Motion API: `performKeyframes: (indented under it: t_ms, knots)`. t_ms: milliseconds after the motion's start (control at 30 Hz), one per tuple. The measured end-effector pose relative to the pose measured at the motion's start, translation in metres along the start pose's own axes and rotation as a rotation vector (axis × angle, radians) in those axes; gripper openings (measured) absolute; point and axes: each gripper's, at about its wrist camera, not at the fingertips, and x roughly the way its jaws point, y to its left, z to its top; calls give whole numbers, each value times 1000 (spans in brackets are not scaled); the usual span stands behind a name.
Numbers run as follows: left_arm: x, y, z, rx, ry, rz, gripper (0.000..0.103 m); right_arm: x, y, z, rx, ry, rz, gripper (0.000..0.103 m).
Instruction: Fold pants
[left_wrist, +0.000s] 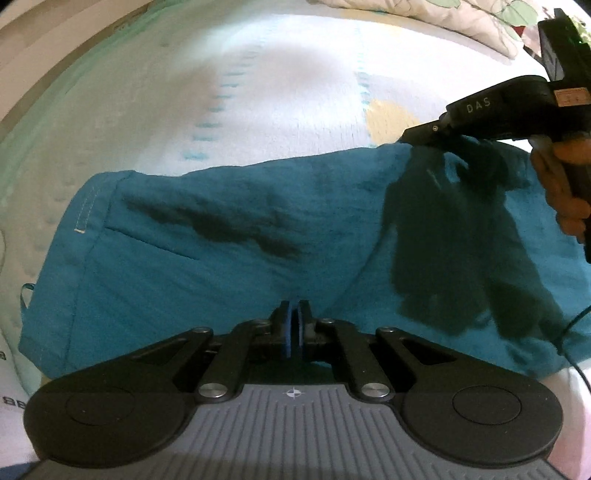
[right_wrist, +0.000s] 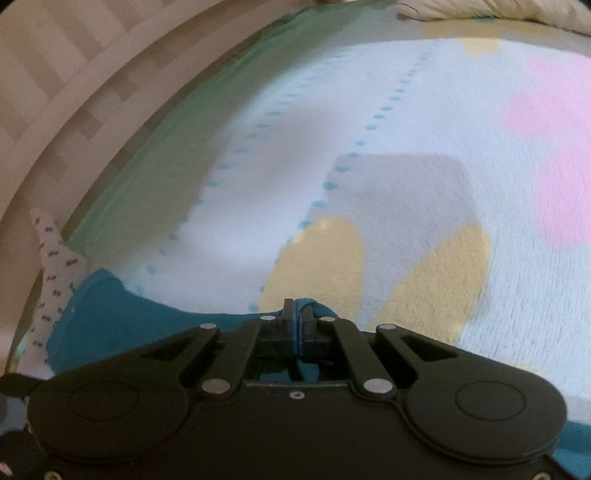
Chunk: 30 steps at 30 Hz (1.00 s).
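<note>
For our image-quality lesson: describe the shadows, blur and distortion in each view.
Left wrist view: the right tool throws a dark hard-edged shadow across the teal pants; fisheye bends the blanket. Right wrist view: soft and blurred overall, a grey shadow on the blanket.

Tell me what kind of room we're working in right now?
Most likely a bedroom, working on a bed. The teal pants lie on a soft fleece blanket with dotted lines and pastel patches, a quilted floral cover is bunched at the far edge, and a pale slatted frame runs alongside.
</note>
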Motion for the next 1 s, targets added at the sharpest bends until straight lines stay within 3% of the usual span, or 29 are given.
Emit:
performKeyframes:
  t_ms: [67, 133, 167, 267, 400, 533, 667, 800, 933, 1000]
  knots:
    - [-1, 5, -1, -32, 0, -17, 4, -1, -3, -1, 25, -1, 4, 2]
    - [-2, 9, 0, -53, 1, -35, 3, -10, -5, 1, 49, 9, 24, 9]
    - [-2, 10, 1, -57, 2, -41, 3, -18, -4, 2, 52, 5, 25, 26]
    - [-3, 10, 4, -45, 10, -38, 3, -53, 2, 3, 20, -66, -42, 48]
    - [-11, 3, 9, -23, 14, 6, 4, -100, 0, -7, 34, -99, -60, 48]
    - [-28, -15, 12, -32, -20, -35, 4, -131, 8, -43, 2, -57, -88, 48]
    - [-34, -54, 6, 25, -30, -67, 4, -135, 17, -92, -7, 14, -146, 46]
    - [-20, -87, -5, 74, 12, -117, 4, -127, 29, -136, -35, 81, -204, 43]
    - [-11, -95, -22, 186, 1, -16, 4, -114, 39, -169, -133, 154, -342, 42]
    - [-13, -85, -21, 172, 11, 66, 4, -121, 36, -179, -120, 121, -345, 42]
